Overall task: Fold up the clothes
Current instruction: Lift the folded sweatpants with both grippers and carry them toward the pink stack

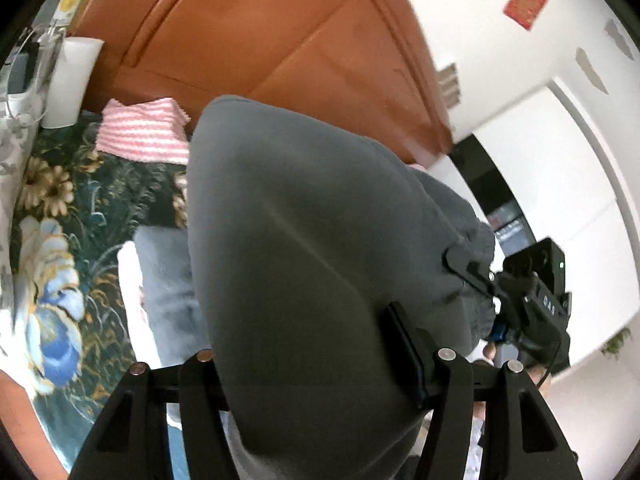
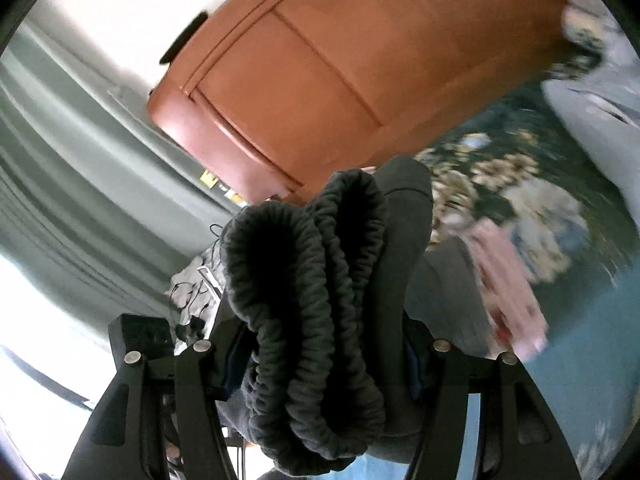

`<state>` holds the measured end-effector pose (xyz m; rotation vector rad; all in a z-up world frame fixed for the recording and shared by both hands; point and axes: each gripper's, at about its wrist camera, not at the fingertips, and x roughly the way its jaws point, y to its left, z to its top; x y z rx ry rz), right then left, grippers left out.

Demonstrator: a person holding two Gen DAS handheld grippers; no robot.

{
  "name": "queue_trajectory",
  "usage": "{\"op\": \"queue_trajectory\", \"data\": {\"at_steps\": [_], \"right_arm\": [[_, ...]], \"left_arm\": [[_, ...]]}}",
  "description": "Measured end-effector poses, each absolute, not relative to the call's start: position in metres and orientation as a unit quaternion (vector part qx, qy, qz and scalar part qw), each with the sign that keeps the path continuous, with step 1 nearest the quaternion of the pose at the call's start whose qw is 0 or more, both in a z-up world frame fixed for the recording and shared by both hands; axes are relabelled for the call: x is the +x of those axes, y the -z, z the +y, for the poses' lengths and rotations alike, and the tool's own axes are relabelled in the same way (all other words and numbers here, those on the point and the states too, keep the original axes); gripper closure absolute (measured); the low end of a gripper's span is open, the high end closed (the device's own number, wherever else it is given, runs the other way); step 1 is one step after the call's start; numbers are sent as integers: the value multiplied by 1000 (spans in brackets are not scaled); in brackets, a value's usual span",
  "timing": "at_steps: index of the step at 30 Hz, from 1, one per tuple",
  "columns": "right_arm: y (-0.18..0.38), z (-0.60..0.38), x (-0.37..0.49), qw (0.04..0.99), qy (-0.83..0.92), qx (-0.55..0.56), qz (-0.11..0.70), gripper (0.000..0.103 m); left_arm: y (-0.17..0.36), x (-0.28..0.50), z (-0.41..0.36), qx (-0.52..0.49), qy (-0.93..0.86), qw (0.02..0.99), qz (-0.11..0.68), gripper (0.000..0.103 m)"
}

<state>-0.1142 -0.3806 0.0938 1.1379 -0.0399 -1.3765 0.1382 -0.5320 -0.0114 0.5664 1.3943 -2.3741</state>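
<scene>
A: Left gripper (image 1: 316, 364) clenched on a broad fold of the dark grey garment (image 1: 312, 240), filling the centre of the left wrist view and draped down over the fingers?

B: Yes, cloth pinched between the jaws, hanging in a smooth sheet. Right gripper (image 2: 320, 344) grasping the same garment at its gathered elastic waistband (image 2: 316, 272), bunched in ruffled loops through the middle of the right wrist view.

A: So held up off the bed by both ends, probably to stretch it flat before a fold?

B: Likely. Held at waistband and body, well apart, to get the fabric hanging straight. Right gripper also visible at centre right of the left wrist view, biting the edge of the cloth.

A: Anything lying beneath?

B: Floral bedspread (image 1: 52, 216) down the left side of the left wrist view. On it, a pink and white striped piece (image 1: 144, 132) at upper left, already folded by the look of it, and a light blue garment (image 1: 168, 276) just left of the hanging cloth, partly hidden behind it.

A: And further back?

B: Orange-brown wooden headboard (image 1: 288, 40) across the top of both views. White cup (image 1: 68, 80) at far left, next to some cables. Red paper square (image 1: 527, 0) on the white wall, upper right.

A: Obstacles?

B: Folded striped piece and blue garment taking up bed space below; laying the grey one down flat probably needs the clearer patch of bedspread. Right wrist view blurred at the right, so little to tell there
</scene>
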Motion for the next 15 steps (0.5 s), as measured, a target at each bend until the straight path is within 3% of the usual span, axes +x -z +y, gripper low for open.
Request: {"op": "queue_trajectory", "data": {"at_steps": [7, 10, 14, 15], "right_arm": [[-2, -442, -136, 580, 587, 564, 30, 38], [30, -441, -143, 565, 586, 580, 26, 38], [26, -439, -150, 570, 586, 576, 22, 36], [22, -439, -151, 572, 586, 573, 26, 32]], "left_arm": [[115, 124, -557, 243, 783, 194, 538, 37], [120, 119, -563, 237, 786, 184, 540, 36], [90, 130, -554, 237, 791, 178, 535, 35], [84, 134, -552, 241, 790, 179, 534, 33]]}}
